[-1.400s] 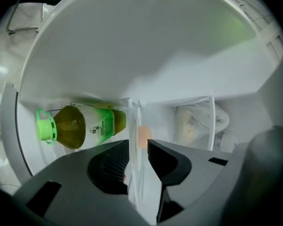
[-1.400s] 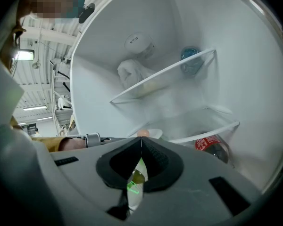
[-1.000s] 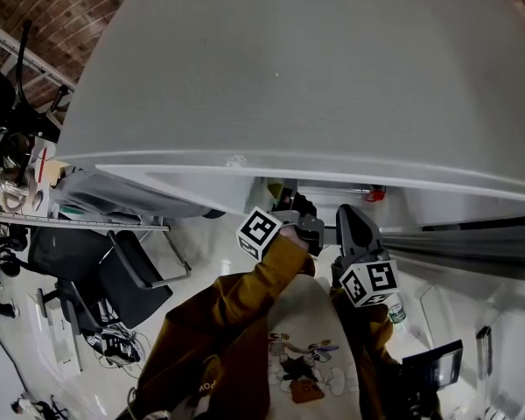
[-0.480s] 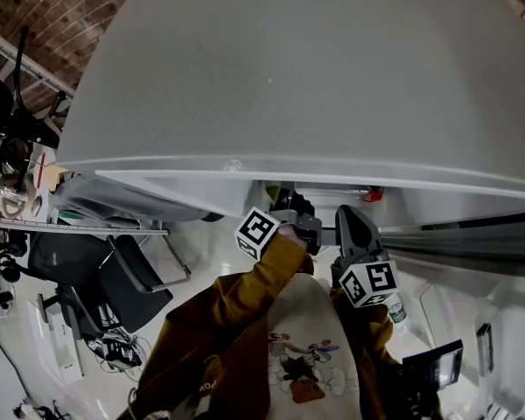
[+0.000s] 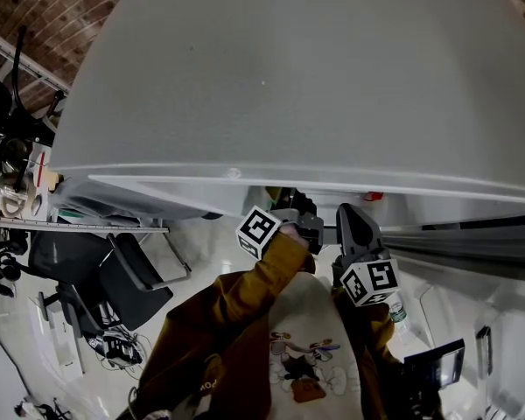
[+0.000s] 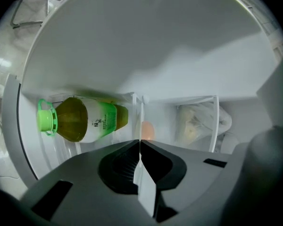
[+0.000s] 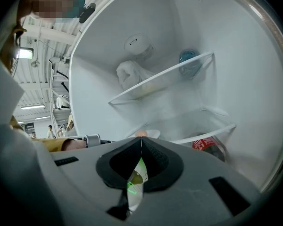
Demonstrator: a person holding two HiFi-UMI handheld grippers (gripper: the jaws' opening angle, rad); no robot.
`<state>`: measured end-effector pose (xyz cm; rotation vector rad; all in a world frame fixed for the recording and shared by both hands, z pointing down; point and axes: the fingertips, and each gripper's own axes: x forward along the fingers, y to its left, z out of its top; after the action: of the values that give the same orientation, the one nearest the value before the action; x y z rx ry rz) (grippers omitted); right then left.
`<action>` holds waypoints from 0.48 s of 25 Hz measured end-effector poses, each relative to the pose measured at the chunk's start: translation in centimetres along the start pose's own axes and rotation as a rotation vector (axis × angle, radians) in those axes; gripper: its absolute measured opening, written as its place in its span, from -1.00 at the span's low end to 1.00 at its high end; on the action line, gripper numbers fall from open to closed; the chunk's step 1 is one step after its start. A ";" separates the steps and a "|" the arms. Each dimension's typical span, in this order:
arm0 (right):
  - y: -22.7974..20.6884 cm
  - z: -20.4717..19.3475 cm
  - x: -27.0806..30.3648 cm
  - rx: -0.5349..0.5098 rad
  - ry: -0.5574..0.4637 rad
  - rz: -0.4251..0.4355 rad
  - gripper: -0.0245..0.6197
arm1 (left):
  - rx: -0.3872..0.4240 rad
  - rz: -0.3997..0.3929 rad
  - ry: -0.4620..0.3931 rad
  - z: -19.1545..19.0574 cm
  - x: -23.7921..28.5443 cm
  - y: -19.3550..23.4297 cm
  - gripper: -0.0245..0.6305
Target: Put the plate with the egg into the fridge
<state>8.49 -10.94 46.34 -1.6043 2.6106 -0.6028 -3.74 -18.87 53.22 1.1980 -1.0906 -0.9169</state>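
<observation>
Orange egg (image 6: 147, 130) beyond the closed left tool (image 6: 140, 142) appears taller than wide.

Upper shelf (image 7: 191, 64): bag (image 7: 130, 74). Lower shelf (image 7: 212, 130): plate (image 7: 153, 133), egg (image 7: 141, 133).

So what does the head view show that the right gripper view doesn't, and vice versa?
Only the head view shows the grey fridge's outside, a red brick wall and a black chair. Only the right gripper view shows the clear glass shelves, a white bag on the upper one, and a brown egg on a white plate. Both show the person's mustard sleeve and the right gripper, its jaws shut.
</observation>
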 end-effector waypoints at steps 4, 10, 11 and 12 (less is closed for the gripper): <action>-0.1 -0.1 -0.1 0.000 0.002 -0.001 -0.90 | 0.006 -0.007 0.006 0.0 0.1 -0.2 -0.87; 0.0 0.0 -0.1 -0.002 0.001 0.000 -0.90 | 0.015 -0.016 0.008 0.1 0.0 -1.0 -0.87; 0.0 0.0 -0.1 -0.003 0.000 0.002 -0.90 | 0.015 -0.013 0.006 0.2 0.0 -0.9 -0.87; 0.1 0.0 -0.1 -0.003 0.000 0.002 -0.90 | 0.015 -0.010 0.005 0.2 0.0 -0.8 -0.87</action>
<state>8.46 -10.83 46.33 -1.6018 2.6140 -0.5990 -3.95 -19.05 52.38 1.2181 -1.0900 -0.9151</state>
